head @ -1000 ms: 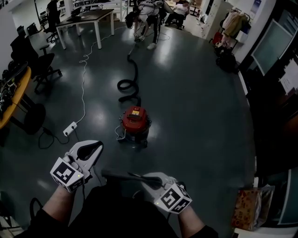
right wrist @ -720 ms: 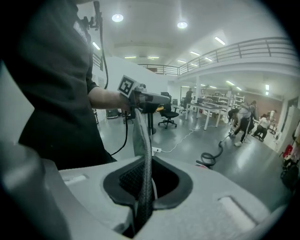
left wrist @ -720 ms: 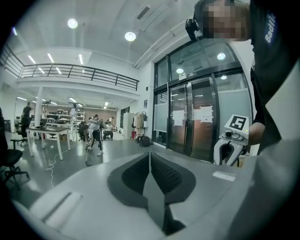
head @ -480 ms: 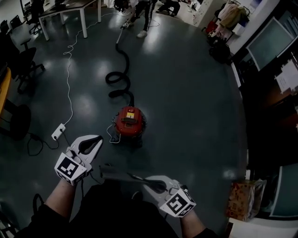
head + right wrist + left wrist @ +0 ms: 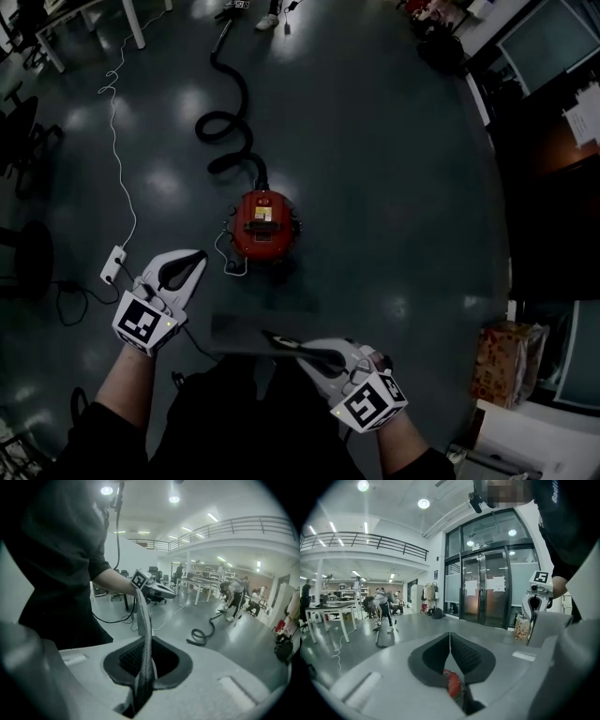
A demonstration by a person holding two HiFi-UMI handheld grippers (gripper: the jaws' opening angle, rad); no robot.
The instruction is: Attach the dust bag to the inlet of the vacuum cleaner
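The red vacuum cleaner point(image 5: 262, 225) stands on the dark floor, its black hose point(image 5: 228, 127) snaking away from it. My right gripper point(image 5: 284, 343) is shut on a flat grey dust bag point(image 5: 242, 336), held level in front of me and short of the vacuum. In the right gripper view the dust bag point(image 5: 144, 634) stands edge-on between the pads of the right gripper point(image 5: 144, 665). My left gripper point(image 5: 193, 261) is shut and holds nothing, just left of the bag. In the left gripper view the left gripper point(image 5: 450, 645) shows the vacuum cleaner point(image 5: 451, 684) below its jaws.
A white power strip point(image 5: 112, 265) with its cable lies left of the vacuum. A patterned paper bag point(image 5: 506, 361) stands at the right by dark cabinets. Office chairs point(image 5: 23, 141) and desk legs line the left edge. People point(image 5: 234, 595) stand at the hose's far end.
Both grippers and the bag have come forward and lower, nearer to the vacuum cleaner. The right gripper's hold on the bag is unchanged and the left stays shut.
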